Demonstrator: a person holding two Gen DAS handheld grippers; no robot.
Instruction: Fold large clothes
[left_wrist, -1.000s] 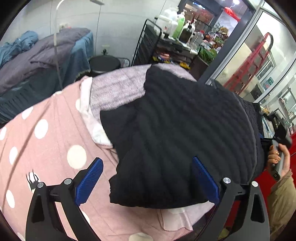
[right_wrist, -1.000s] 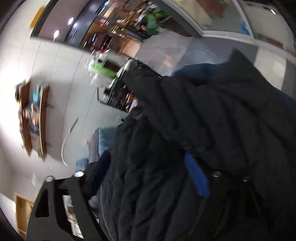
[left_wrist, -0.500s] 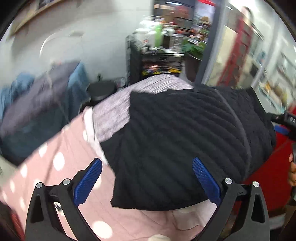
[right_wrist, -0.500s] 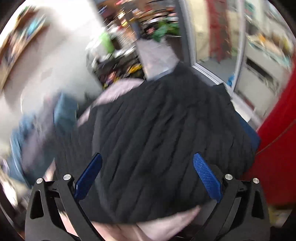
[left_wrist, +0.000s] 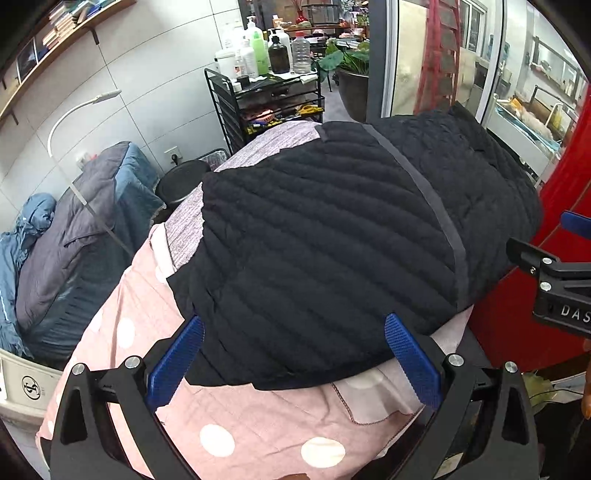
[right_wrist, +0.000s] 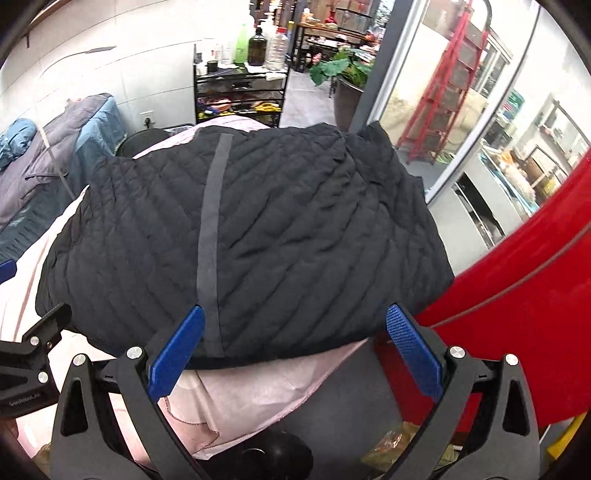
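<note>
polka-dot cover only in left view

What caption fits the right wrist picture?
Open right hand-held gripper above a folded black jacket on a pink cover.

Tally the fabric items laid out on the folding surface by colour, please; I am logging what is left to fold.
Black: 1, the quilted jacket, folded on top
Pink with white dots: 1, the sheet underneath
Mauve-grey heathered: 1, the cloth showing at the far end
Total: 3
Both grippers, left gripper and right gripper, hold nothing.
</note>
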